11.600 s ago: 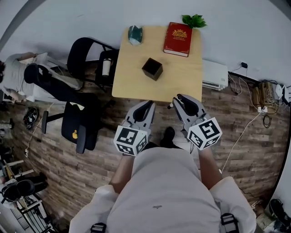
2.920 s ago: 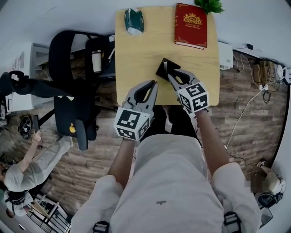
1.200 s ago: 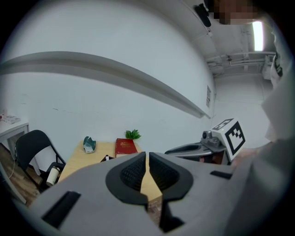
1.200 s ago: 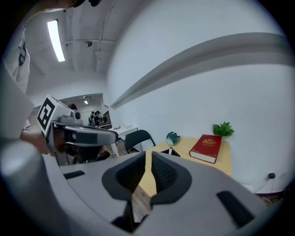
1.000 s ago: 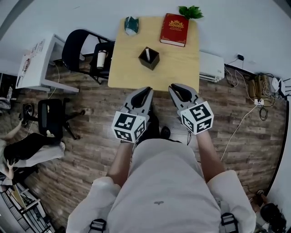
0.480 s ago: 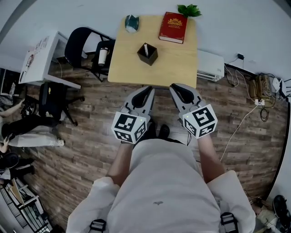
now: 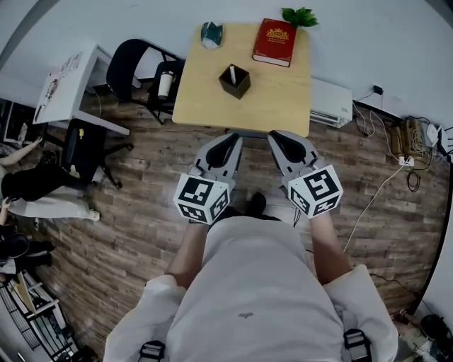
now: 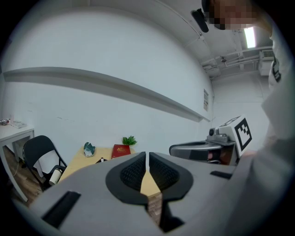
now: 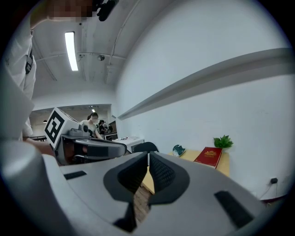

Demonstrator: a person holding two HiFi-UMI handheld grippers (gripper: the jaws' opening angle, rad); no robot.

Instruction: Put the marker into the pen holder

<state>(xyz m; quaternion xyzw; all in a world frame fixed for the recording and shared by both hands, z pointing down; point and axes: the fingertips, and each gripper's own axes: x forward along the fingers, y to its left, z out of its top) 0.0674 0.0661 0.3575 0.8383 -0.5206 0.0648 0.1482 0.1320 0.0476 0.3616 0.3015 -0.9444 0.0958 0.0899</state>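
Note:
A black square pen holder (image 7: pixel 235 81) stands in the middle of the light wooden table (image 7: pixel 283 92), and a white marker (image 7: pixel 231 72) sticks up out of it. Both grippers hang over the wooden floor, short of the table's near edge. My left gripper (image 7: pixel 238 138) is shut with nothing in it; in its own view the jaws (image 8: pixel 147 156) meet. My right gripper (image 7: pixel 272 134) is also shut and empty, pads together (image 9: pixel 148 159). The holder itself is mostly hidden behind the jaws in both gripper views.
A red book (image 7: pixel 274 42), a green crumpled object (image 7: pixel 211 34) and a small plant (image 7: pixel 301 15) sit at the table's far edge. A black chair (image 7: pixel 138 67) with a cup stands left of the table. A white desk (image 7: pixel 67 85) and seated people are further left. Cables (image 7: pixel 407 141) lie at right.
Earlier my right gripper carried the marker to the holder and let go of it there. Both grippers have since drawn back from the table; over the last second they hardly move.

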